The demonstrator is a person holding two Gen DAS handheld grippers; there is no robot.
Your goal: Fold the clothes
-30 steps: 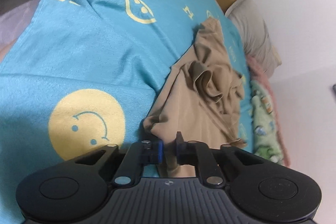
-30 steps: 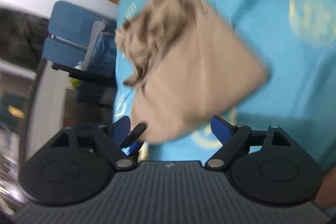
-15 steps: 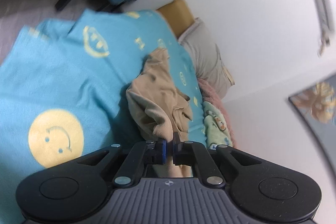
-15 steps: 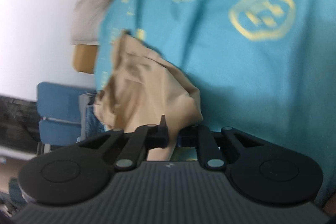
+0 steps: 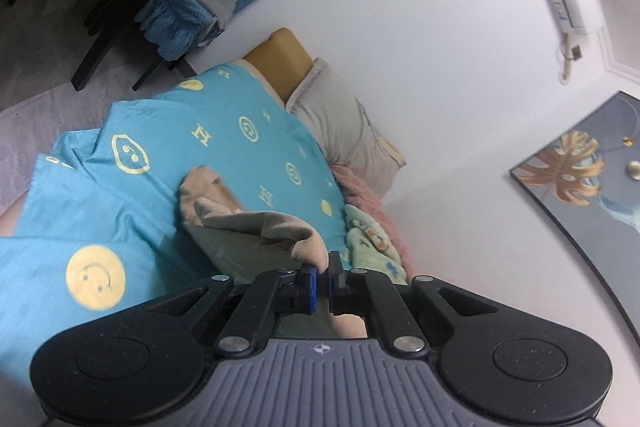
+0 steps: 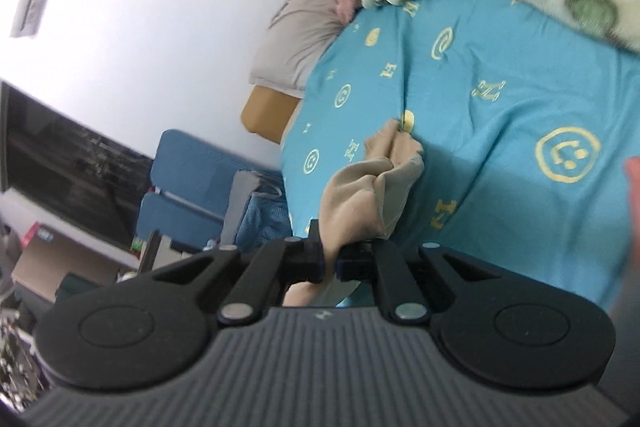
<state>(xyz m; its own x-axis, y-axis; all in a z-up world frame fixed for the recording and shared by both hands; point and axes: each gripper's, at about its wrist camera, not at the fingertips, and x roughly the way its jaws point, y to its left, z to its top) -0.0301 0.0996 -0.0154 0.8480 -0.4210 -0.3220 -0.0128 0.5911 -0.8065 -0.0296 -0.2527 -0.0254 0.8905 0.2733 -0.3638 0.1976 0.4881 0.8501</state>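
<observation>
left gripper [image 5: 323,277]: clenched on tan cloth [image 5: 256,231] edge | right gripper [image 6: 329,259]: clenched on cloth | cloth trails to 11 o'clock over sheet [image 5: 132,187] | sheet bare at 9 o'clock

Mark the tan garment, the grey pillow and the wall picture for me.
tan garment [image 5: 256,231], left wrist view, on its raised fold.
grey pillow [image 5: 340,131], left wrist view, on its face.
wall picture [image 5: 580,167], left wrist view, on the gold leaf.
</observation>
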